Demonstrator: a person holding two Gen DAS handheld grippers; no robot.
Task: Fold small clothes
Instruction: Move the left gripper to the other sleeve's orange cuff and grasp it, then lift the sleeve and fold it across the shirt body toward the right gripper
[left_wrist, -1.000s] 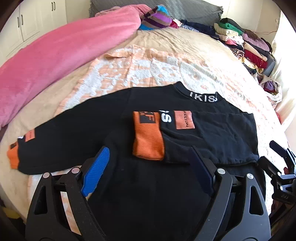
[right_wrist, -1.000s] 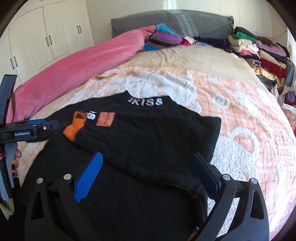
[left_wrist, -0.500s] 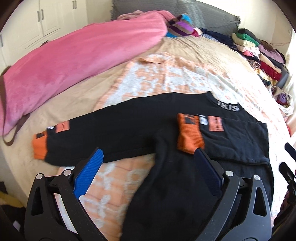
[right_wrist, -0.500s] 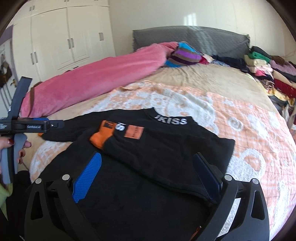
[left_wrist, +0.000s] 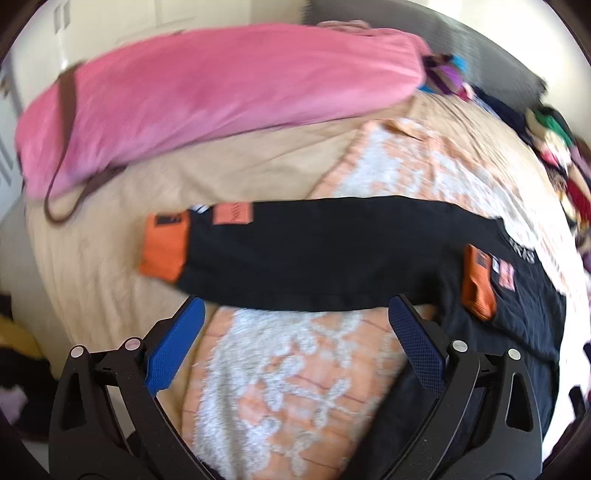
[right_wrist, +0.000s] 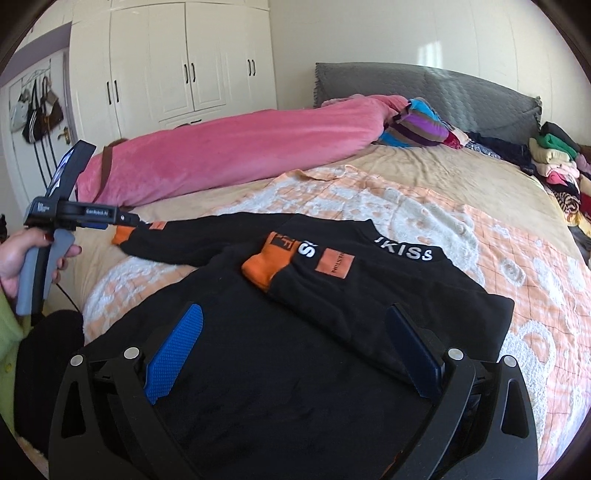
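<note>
one sleeve of the black sweater (right_wrist: 295, 332) on the bed (right_wrist: 480, 184) is folded in; we hold both tools wide and empty, left tool (left_wrist: 295, 321) near the outstretched sleeve (left_wrist: 314, 251) at the bed's left edge, to fold next, right tool (right_wrist: 295, 325) over the body

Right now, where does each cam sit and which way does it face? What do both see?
Left wrist: on the left gripper, jaws open, looking down at the outstretched sleeve with its orange cuff; only its own fingers show.
Right wrist: on the right gripper, jaws open, above the black sweater, facing the headboard; the person's left hand and the left gripper show.
Shared: sweater, pink duvet, patterned blanket.
</note>
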